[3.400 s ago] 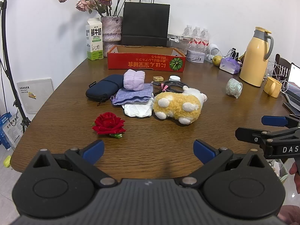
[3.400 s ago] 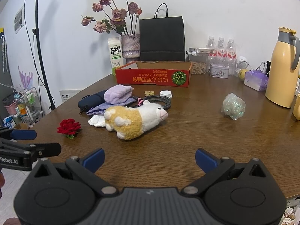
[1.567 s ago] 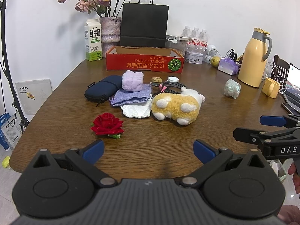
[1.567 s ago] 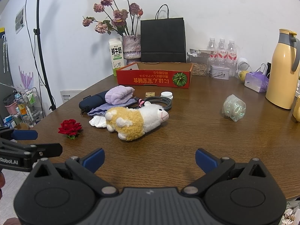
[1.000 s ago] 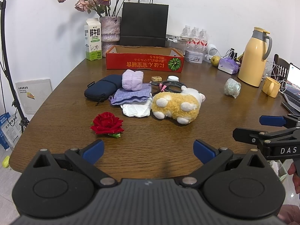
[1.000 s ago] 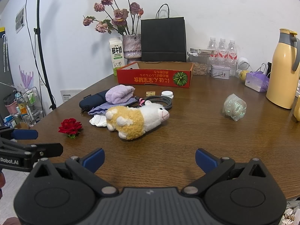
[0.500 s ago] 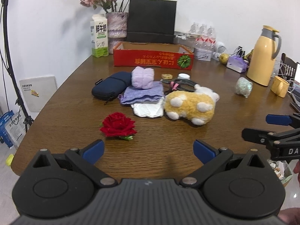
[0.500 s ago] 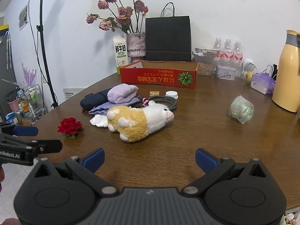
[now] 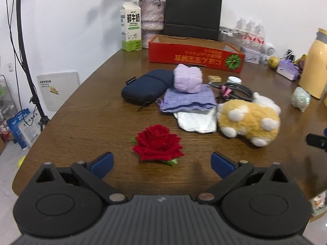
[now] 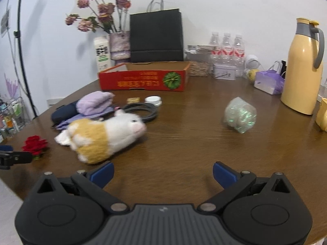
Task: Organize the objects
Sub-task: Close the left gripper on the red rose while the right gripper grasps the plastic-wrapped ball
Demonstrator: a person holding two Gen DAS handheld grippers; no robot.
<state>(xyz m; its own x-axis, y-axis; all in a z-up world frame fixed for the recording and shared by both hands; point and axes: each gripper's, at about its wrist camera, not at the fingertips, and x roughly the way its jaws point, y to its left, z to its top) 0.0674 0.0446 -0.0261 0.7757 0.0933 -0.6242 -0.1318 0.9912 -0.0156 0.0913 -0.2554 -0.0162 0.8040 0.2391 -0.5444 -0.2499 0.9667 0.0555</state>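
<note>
Left gripper (image 9: pixel 161 161): spread wide, empty, low over the wooden table (image 9: pixel 92 122). Dead ahead at 12 o'clock, just beyond the blue fingertips (image 9: pixel 102 161), red rose (image 9: pixel 157 143), lying on its side, a little green showing at its near edge. Probably fabric: light, soft, petals likely to crush and spring back. Best taken across the bloom's base with a gentle squeeze, not by the loose outer petals.

Right gripper (image 10: pixel 162 172): likewise spread, empty. At 11 o'clock, close ahead, plush toy (image 10: pixel 102 136), yellow and white, on its side. Looks light, squashy, fuzzy enough not to slip; best pinched across the yellow belly. At 1 o'clock, further off, crinkly wrapped bundle (image 10: pixel 240 115), well apart from everything.

Beyond, at 12 o'clock, red cardboard box (image 10: pixel 143 79), open-topped, a likely destination.
</note>
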